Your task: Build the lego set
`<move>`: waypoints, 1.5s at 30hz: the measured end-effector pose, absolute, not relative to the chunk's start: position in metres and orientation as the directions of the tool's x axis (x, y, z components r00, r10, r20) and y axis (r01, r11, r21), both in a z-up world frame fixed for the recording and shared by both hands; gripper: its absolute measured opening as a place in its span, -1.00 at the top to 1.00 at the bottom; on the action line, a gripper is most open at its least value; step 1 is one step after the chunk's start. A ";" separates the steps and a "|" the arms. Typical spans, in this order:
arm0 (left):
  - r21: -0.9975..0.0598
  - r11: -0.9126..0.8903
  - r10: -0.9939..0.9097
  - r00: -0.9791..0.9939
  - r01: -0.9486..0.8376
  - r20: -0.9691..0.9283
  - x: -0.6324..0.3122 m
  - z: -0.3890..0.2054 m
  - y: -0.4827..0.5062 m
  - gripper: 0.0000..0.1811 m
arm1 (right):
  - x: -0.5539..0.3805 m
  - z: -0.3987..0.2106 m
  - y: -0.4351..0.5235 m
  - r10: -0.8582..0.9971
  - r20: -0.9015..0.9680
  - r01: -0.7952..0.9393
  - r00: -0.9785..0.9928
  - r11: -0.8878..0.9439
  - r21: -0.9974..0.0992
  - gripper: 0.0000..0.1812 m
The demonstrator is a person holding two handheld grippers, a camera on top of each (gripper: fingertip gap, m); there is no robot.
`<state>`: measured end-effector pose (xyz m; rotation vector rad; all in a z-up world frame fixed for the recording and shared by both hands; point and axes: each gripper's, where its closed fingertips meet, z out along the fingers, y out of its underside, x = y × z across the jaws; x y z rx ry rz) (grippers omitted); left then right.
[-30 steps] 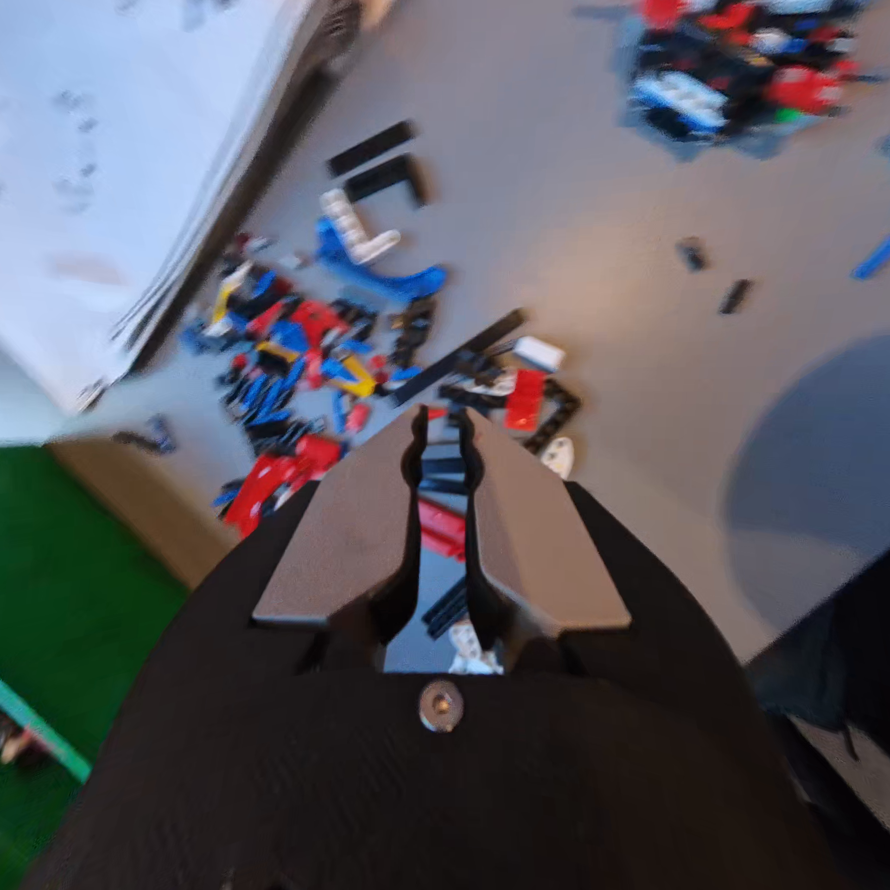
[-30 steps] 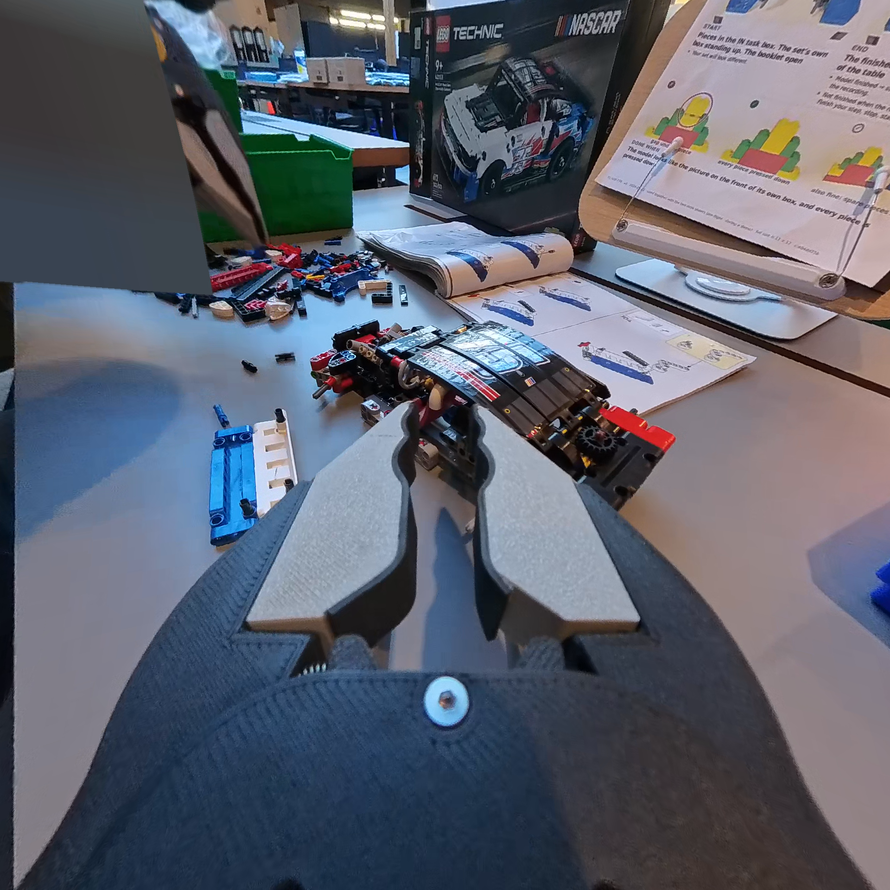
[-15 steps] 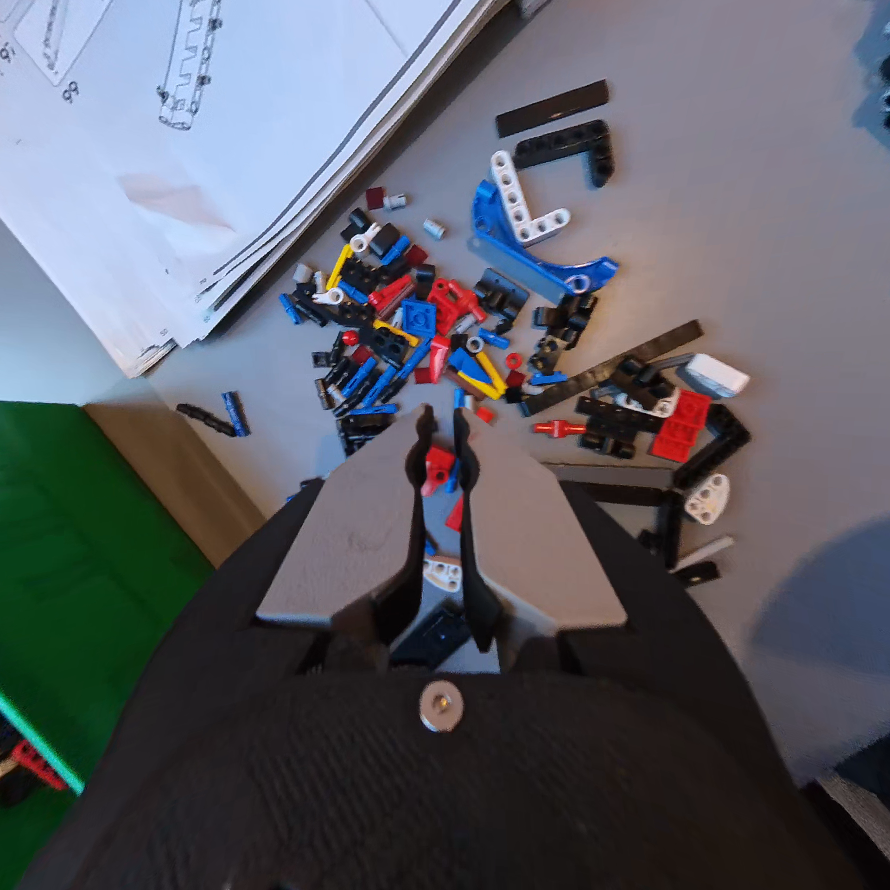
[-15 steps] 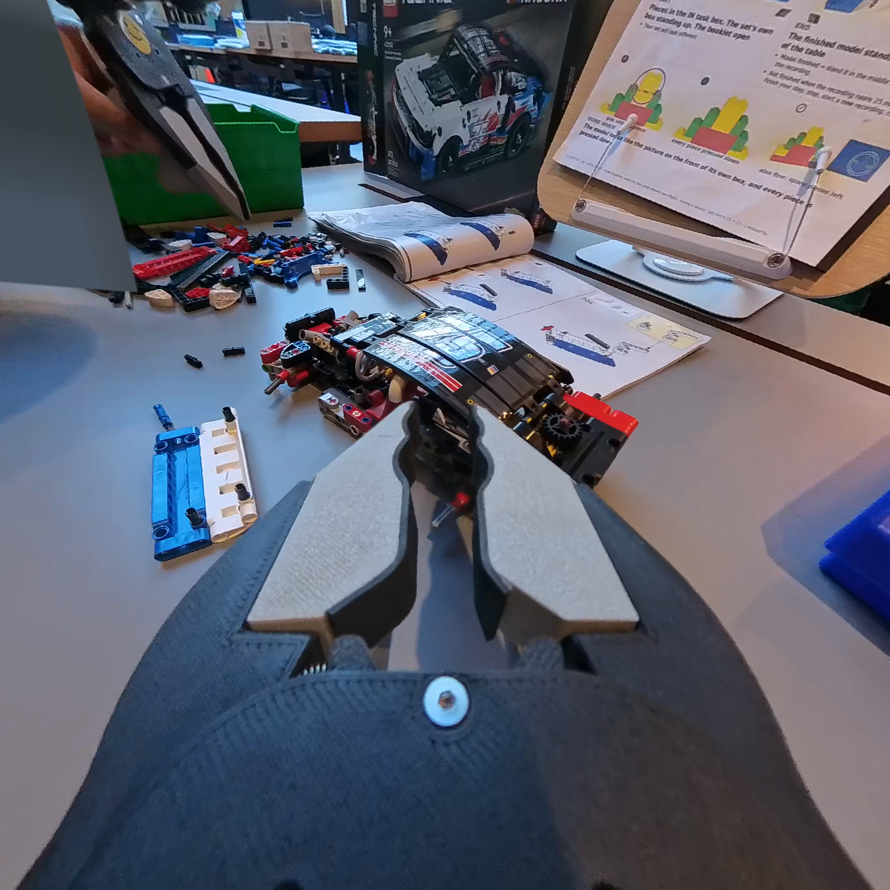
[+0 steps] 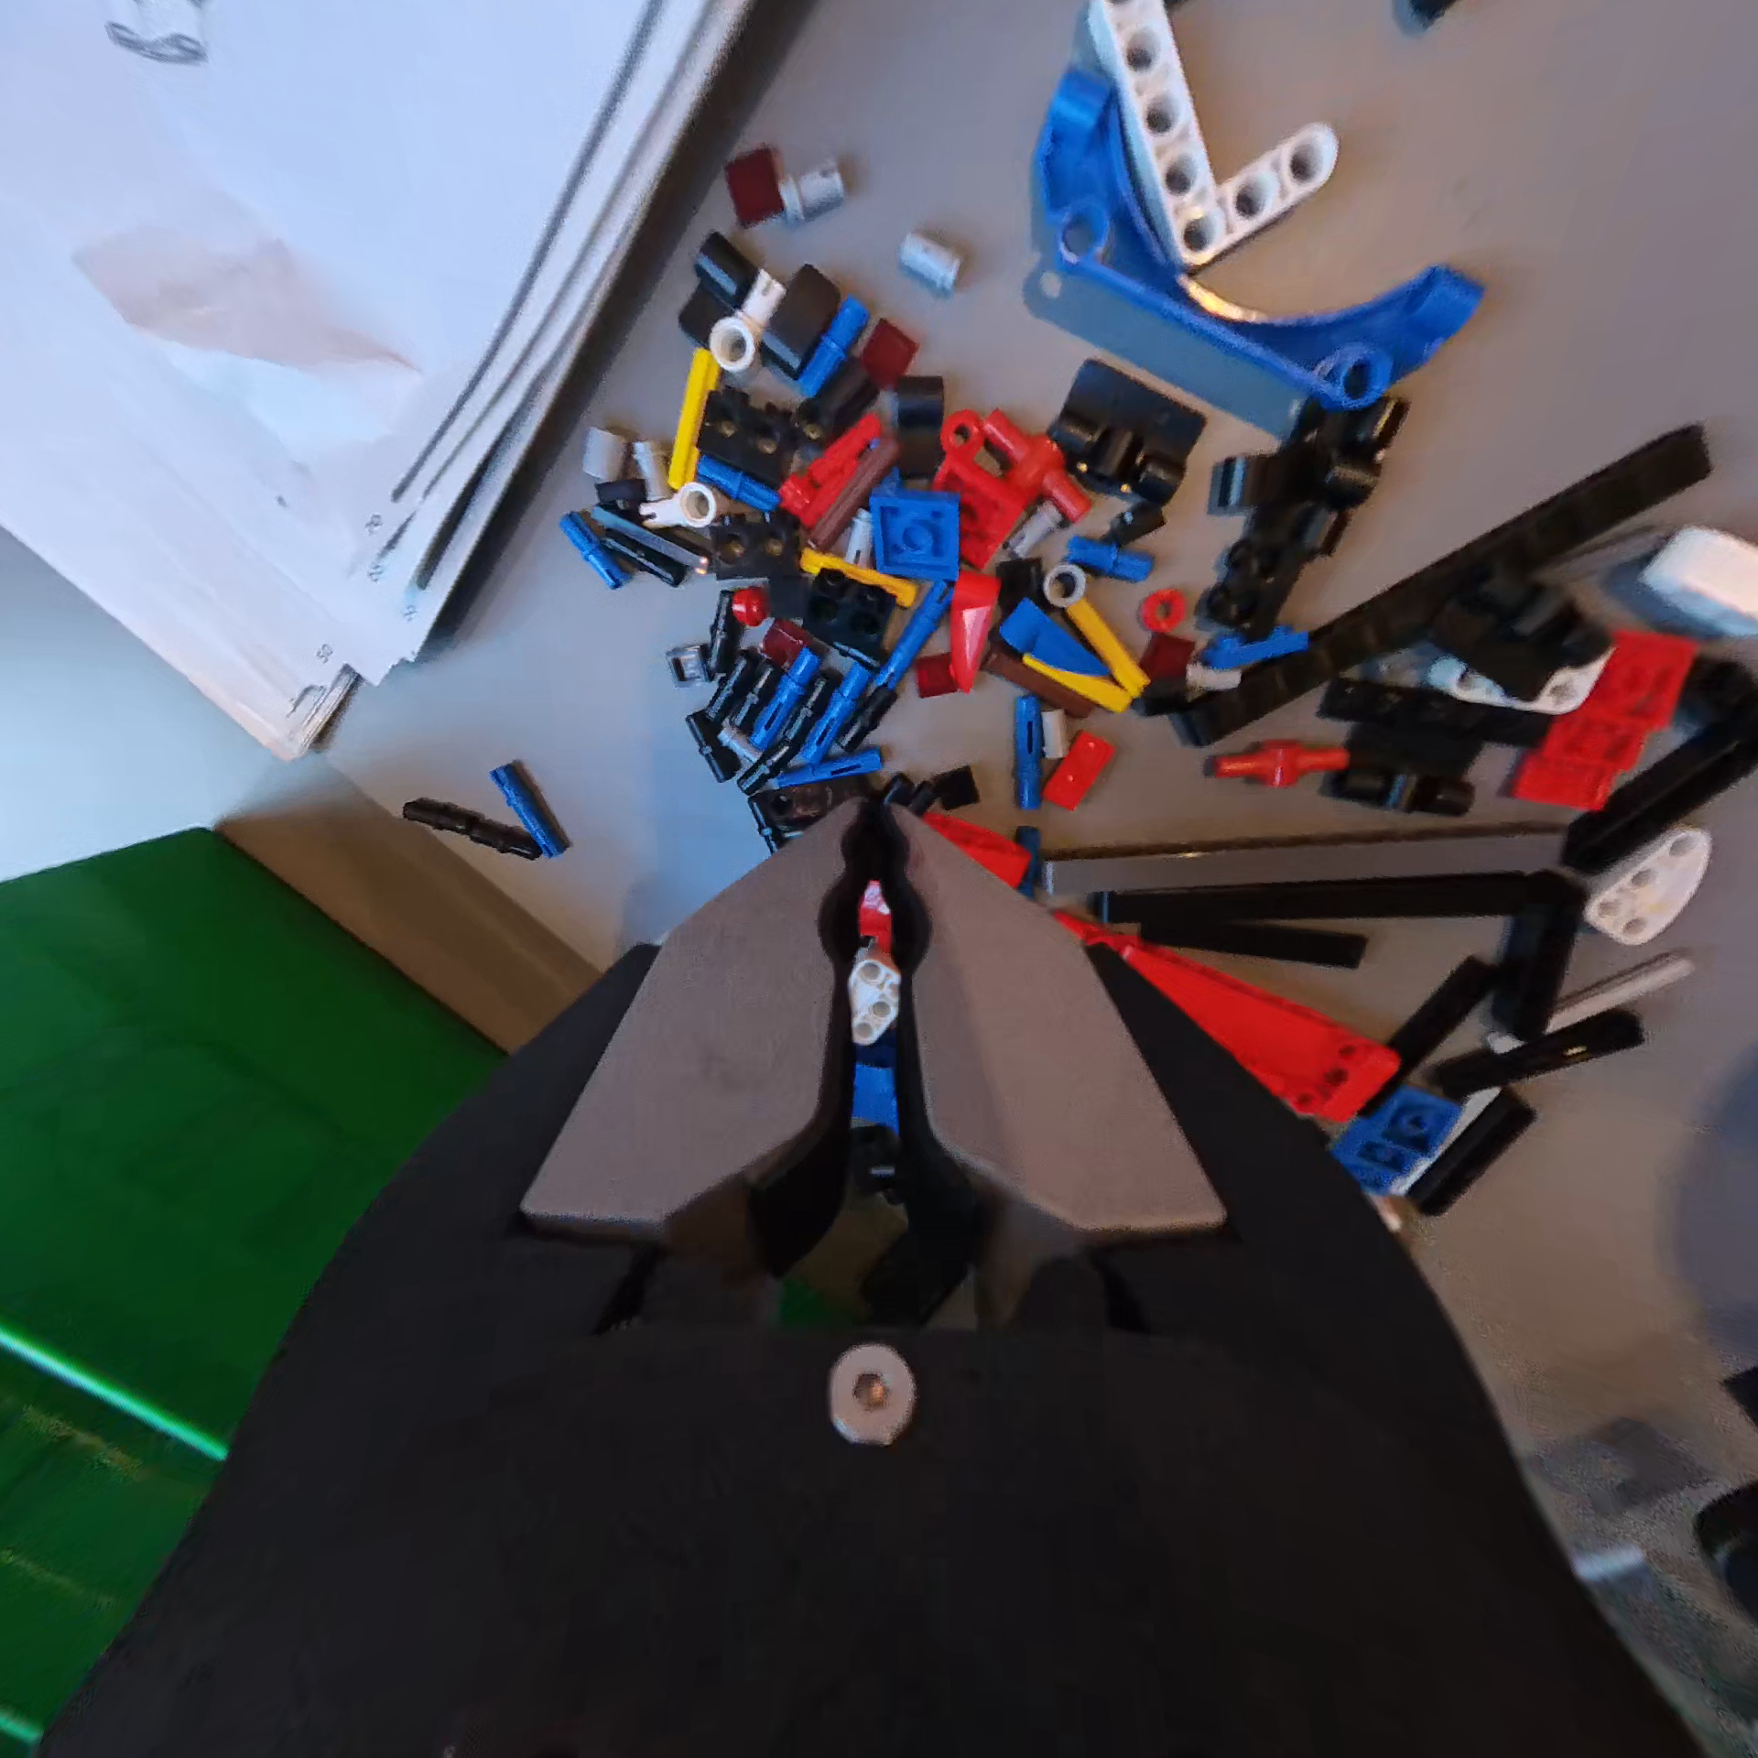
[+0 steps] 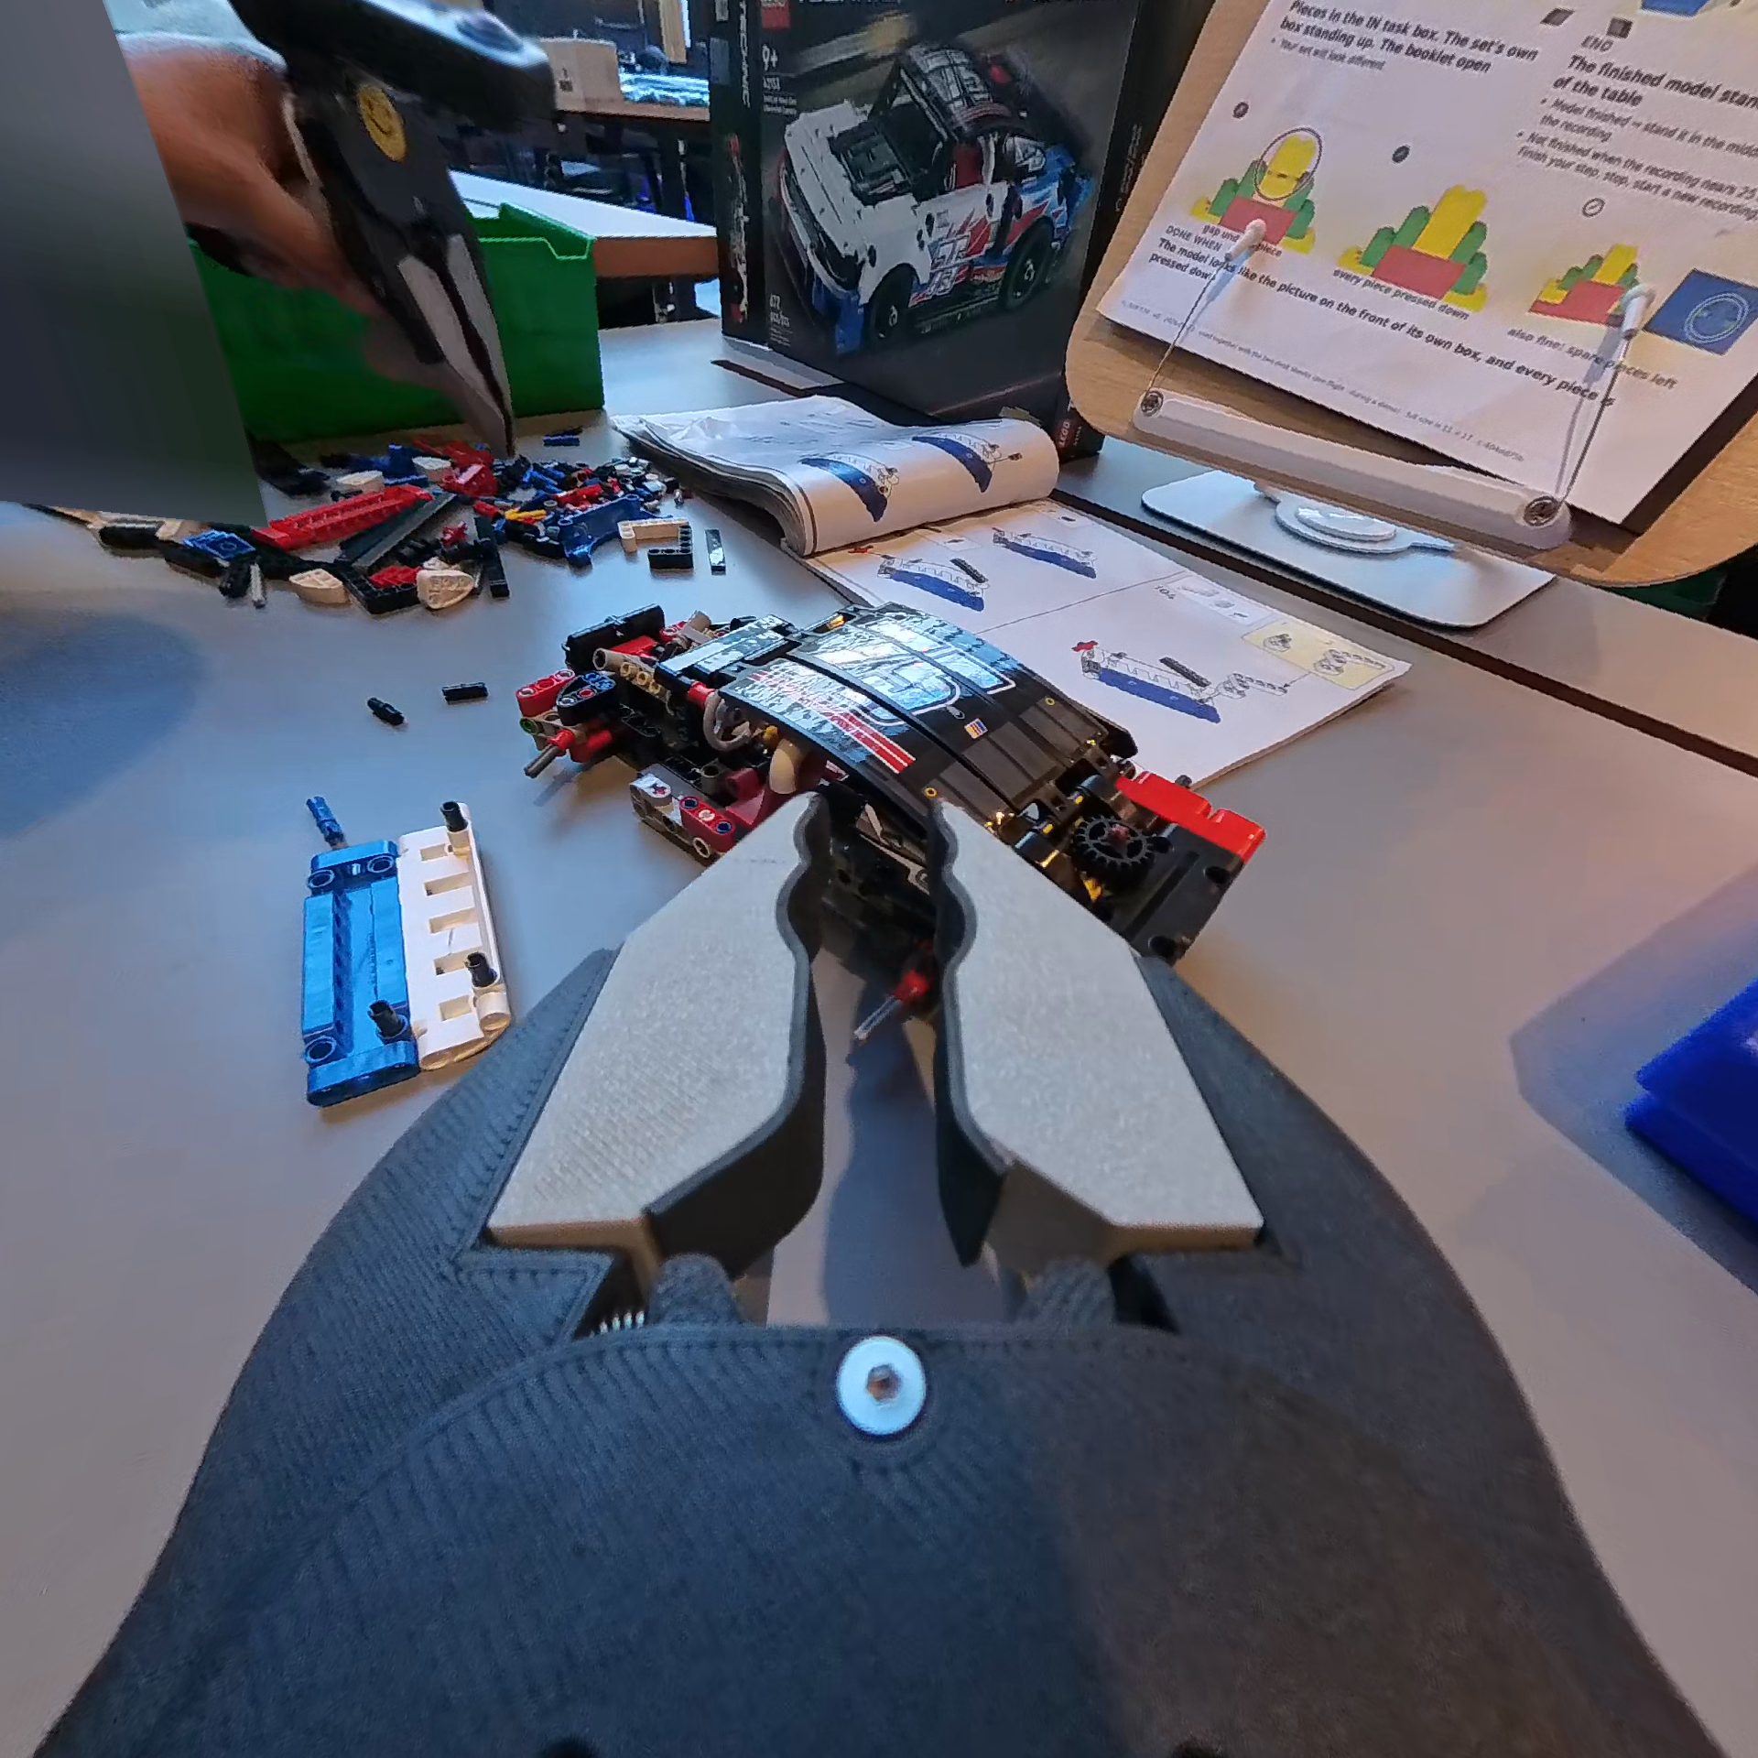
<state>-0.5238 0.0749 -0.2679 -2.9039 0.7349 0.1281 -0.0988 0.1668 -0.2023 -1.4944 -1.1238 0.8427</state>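
We find the left tool point(image 5: 877, 828) low over the pile of loose pieces point(image 5: 951, 571), its jaws drawn almost together at the tips; whether a small black piece sits pinched there we cannot tell, as the tips cover that spot. The pile lies near the far-left edge of the counter point(image 6: 1427, 951), beside the open instruction booklet point(image 6: 951, 495), which likely keeps parts and steps within one glance. A blue curved panel point(image 5: 1237, 314) with a white bent beam point(image 5: 1189, 152) on it rests at the pile's fringe, and long black beams point(image 5: 1313, 904) lie on the nearer side. The right tool point(image 6: 870, 828) hangs narrowly parted and empty just before the half-built car point(image 6: 856, 704), which sits mid-counter; we judge it is poised to steady the model while the left fetches a part. A blue and white panel assembly point(image 6: 400, 951), pins already seated, lies apart to the left of the car, probably a sub-unit awaiting attachment. Containers: a green bin point(image 6: 533, 314) stands at the far-left edge behind the pile, contents hidden; the set's box point(image 6: 913, 190) stands upright behind the booklet; a blue tray edge point(image 6: 1703, 1094) shows at the right edge, contents unseen.
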 end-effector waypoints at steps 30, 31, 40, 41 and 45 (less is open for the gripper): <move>0.004 -0.753 -0.657 0.751 -0.658 -0.066 -0.521 -0.279 0.070 0.98 | -0.098 -0.200 0.165 0.957 0.004 0.193 0.291 -0.055 -0.980 0.82; -0.014 -0.753 -0.656 0.752 -0.658 -0.063 -0.519 -0.276 0.071 0.99 | -0.098 -0.200 0.165 0.957 0.004 0.193 0.290 -0.054 -0.980 0.82; -0.246 -0.668 -0.737 0.669 -0.702 0.093 -0.402 -0.236 0.054 0.99 | -0.099 -0.201 0.163 0.958 0.012 0.199 0.287 -0.047 -0.979 0.82; -0.250 -0.638 -0.764 0.641 -0.729 0.081 -0.383 -0.239 0.050 0.99 | -0.099 -0.201 0.162 0.959 0.013 0.200 0.284 -0.046 -0.979 0.82; -0.286 -0.523 -0.842 0.538 -0.803 0.031 -0.324 -0.254 0.040 0.98 | -0.099 -0.201 0.160 0.961 0.017 0.204 0.277 -0.042 -0.978 0.82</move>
